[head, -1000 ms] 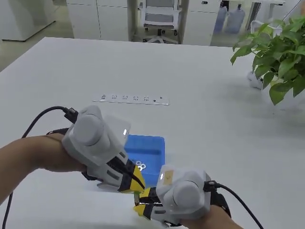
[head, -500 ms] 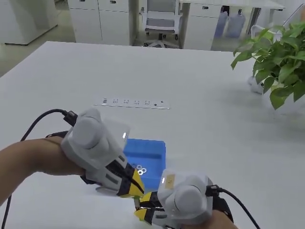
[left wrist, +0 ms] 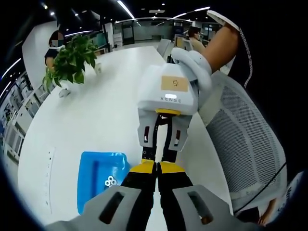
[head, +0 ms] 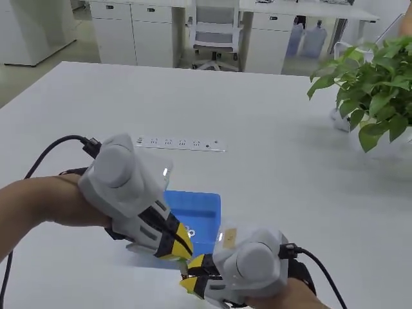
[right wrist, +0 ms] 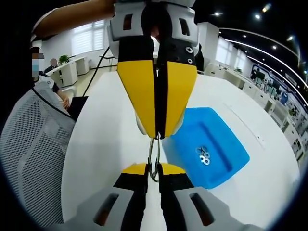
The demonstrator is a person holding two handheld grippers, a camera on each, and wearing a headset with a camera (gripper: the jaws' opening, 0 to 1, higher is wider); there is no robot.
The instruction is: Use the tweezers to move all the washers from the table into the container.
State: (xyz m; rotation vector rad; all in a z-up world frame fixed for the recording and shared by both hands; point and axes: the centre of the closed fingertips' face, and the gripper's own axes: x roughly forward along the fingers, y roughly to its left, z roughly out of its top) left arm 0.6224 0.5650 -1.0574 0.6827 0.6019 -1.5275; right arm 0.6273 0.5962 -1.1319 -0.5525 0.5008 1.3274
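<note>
A blue container (head: 201, 207) lies on the white table with a few washers (head: 189, 230) inside; the container (right wrist: 211, 144) and its washers (right wrist: 203, 155) also show in the right gripper view. My left gripper (head: 182, 246) and right gripper (head: 191, 275) meet tip to tip at the container's near edge. Thin metal tweezers (right wrist: 154, 159) run between them. The left gripper's yellow fingers (right wrist: 139, 91) are shut on the upper end, and my right gripper (right wrist: 153, 169) is shut on the lower end. In the left gripper view my left gripper (left wrist: 156, 168) is shut, facing the right gripper, with the container (left wrist: 96, 168) beside it.
A white power strip (head: 180, 143) lies on the table beyond the container. A potted plant (head: 370, 90) stands at the far right. An office chair (head: 215, 29) stands past the table's far edge. A mesh chair back (left wrist: 240, 134) is close to the grippers.
The head camera has shifted a little. Both grippers stay tip to tip by the container's near edge, and the washers in it have not moved.
</note>
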